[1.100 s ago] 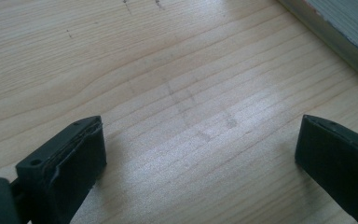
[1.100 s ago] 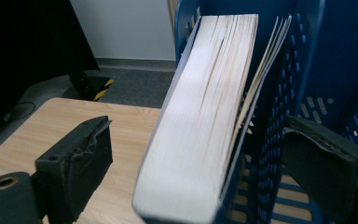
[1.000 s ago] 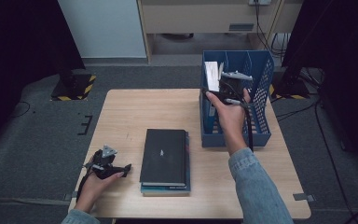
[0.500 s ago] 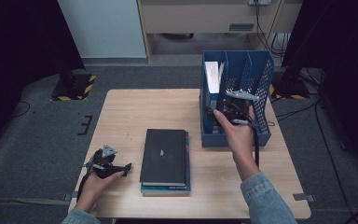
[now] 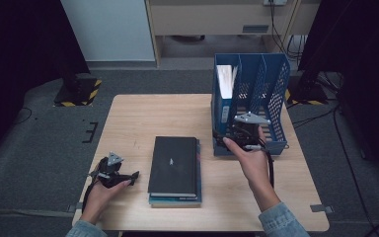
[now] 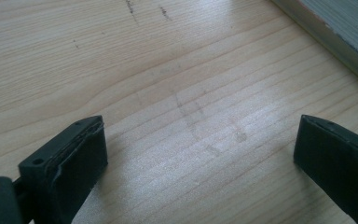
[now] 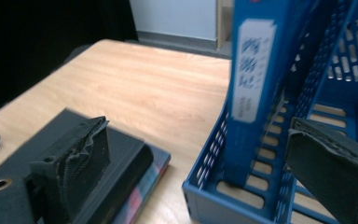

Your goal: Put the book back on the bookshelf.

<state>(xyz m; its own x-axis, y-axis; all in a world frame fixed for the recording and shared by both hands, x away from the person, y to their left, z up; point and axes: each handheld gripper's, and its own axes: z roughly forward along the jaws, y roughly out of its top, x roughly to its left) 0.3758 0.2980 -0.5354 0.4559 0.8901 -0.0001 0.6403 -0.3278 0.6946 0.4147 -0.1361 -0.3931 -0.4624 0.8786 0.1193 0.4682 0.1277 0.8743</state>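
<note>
From above, the blue file rack (image 5: 271,98) stood at the far right part of the wooden worktop (image 5: 143,123), and I took it as my landmark. In its leftmost compartment a blue book (image 5: 223,94) stood upright, white page edges showing at the top. The right tool (image 5: 243,132) hung just in front of the rack's near left corner, held in the person's right hand (image 5: 249,158), empty; from this height I could not judge its jaws. To the left of the rack, well apart from it, lay a stack of books with a black book (image 5: 173,165) on top. Farther left of the rack, beyond the stack, the left tool (image 5: 112,170) rested near the worktop's front edge in the left hand (image 5: 101,190), pointing toward the stack. In the left gripper view, the left tool (image 6: 200,163) had its jaws spread wide over bare wood grain, gripping nothing, with the edge of the stack (image 6: 335,37) at the upper right. In the right gripper view, the right tool (image 7: 200,172) also had its jaws wide apart and empty; the blue book (image 7: 251,84) stood upright between them in the rack (image 7: 205,191), its white spine label facing out, and the black book (image 7: 126,154) lay to the left of the rack.
</note>
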